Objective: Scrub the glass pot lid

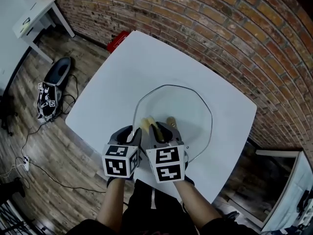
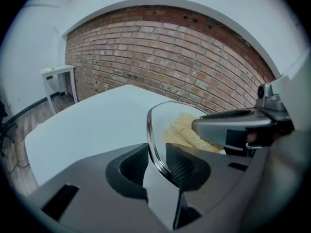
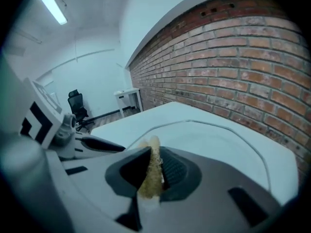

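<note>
Both tools are loaded: right gripper (image 3: 153,176) pinches the sponge (image 3: 154,152) at the glass pot lid (image 2: 167,120), left gripper (image 2: 156,166) clamps its rim over the white table (image 1: 146,58). Scrubbing prob. underway; no suds or dirt visible, so remaining work is unclear.

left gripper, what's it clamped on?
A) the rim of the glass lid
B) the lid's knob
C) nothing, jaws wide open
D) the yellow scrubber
A: in the left gripper view, the left gripper has a pad on each side of the edge of the glass lid. The yellow scrubber is pinched in the right gripper instead.
</note>
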Motion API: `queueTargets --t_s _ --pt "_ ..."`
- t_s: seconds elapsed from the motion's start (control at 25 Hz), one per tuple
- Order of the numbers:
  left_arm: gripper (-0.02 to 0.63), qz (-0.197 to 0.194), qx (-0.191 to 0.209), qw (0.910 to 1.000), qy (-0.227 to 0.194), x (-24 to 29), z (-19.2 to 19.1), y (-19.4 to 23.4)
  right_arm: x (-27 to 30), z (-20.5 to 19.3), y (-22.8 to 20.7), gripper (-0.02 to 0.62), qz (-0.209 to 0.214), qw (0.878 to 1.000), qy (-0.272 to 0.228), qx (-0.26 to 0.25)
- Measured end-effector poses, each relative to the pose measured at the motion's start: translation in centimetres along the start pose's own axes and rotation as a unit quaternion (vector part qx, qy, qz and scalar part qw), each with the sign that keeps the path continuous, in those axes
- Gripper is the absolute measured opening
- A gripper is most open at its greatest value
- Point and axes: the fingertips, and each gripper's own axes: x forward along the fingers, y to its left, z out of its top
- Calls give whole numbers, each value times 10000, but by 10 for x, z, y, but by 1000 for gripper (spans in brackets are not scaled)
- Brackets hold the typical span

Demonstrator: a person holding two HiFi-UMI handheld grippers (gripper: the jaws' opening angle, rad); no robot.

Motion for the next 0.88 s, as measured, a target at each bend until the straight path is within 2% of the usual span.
queueTargets --t_s 0.16,0.32,0.56,0.68,0.8,0.88 --pt "112 20 26 10000 14 0 0 1 -4 -9 -27 57 -316 9993 130 -127" --pt "112 43 52 10000 7 0 1 1 -18 -17 -74 57 -819 9963 245 -117" --pt "112 57 63 10000 -7 2 2 0 -47 -32 -150 57 -1674 9850 399 107" --pt "112 55 55 10000 -10 4 3 -1 -58 -36 -174 57 -1956 9796 434 179" --pt "112 54 47 10000 -1 4 3 0 -64 -27 -170 57 -1906 9809 288 247" --pt "112 39 35 10000 4 2 2 -1 -67 -12 -138 57 -1491 9883 110 287"
